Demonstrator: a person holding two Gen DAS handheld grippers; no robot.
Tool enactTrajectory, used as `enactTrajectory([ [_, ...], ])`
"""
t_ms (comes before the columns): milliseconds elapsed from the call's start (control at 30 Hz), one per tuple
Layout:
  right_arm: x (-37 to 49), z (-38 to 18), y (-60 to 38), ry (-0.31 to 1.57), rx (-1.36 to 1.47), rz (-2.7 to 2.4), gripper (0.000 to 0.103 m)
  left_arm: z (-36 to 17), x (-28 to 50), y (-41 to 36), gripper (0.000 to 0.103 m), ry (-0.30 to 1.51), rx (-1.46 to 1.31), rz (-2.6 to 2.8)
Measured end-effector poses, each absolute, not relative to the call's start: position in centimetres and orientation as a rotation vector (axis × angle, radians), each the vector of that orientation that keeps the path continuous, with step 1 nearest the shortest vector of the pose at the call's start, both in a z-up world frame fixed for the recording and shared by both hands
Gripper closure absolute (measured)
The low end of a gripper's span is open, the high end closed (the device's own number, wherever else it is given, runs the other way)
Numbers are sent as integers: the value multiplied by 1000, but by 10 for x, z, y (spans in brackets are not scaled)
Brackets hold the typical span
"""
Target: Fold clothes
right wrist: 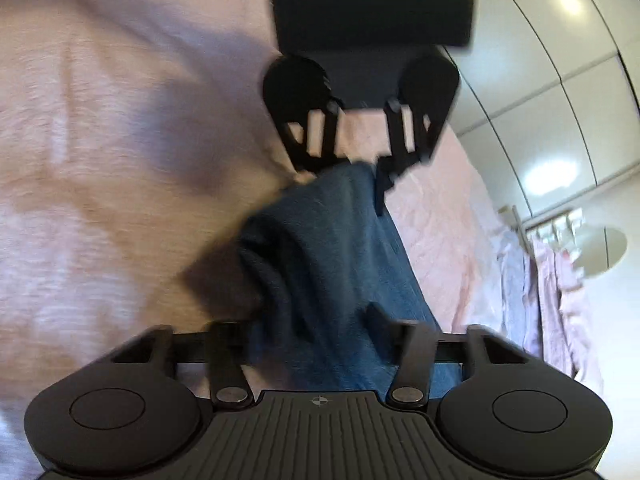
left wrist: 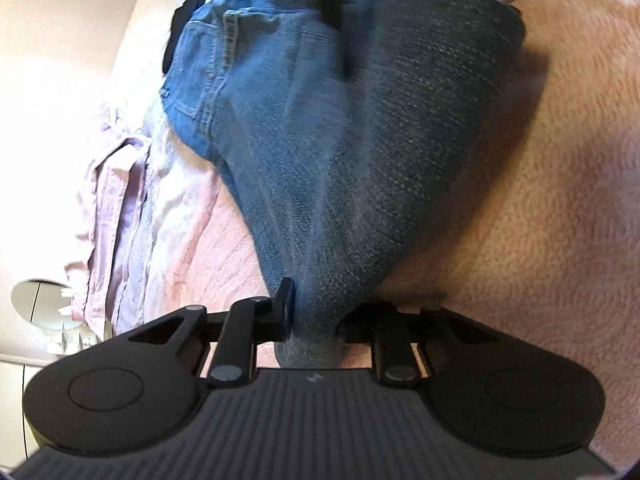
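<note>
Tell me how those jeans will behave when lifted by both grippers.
The jeans will likely sag between grips, since the denim already drapes in folds. Probably heavyish: thick weave. Slipping seems unlikely; the left gripper and right gripper pinch bunched cloth.

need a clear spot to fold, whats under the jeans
The jeans lie on a pink bedspread. Anything beneath the denim itself is covered.
</note>
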State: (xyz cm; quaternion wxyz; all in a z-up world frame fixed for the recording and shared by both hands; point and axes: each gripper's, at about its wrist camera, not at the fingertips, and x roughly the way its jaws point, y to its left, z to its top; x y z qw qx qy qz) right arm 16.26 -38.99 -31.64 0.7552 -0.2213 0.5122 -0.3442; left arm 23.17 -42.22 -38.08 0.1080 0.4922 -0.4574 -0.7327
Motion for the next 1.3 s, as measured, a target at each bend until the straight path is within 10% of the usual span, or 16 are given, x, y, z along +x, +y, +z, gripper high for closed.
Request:
enactTrajectory([
  [133,160,-287,-393,1093,-401,-757,92,-362,241,-414,91,-1293,1436,-2154],
  [767,254,-137,-234,799,-75,-413,93,-214,407,-260,90,-885,1907,-2059],
  [1300,1,-82,-474,399,645,-643,93,-113,229,-402,59,-772,1387,-2106],
])
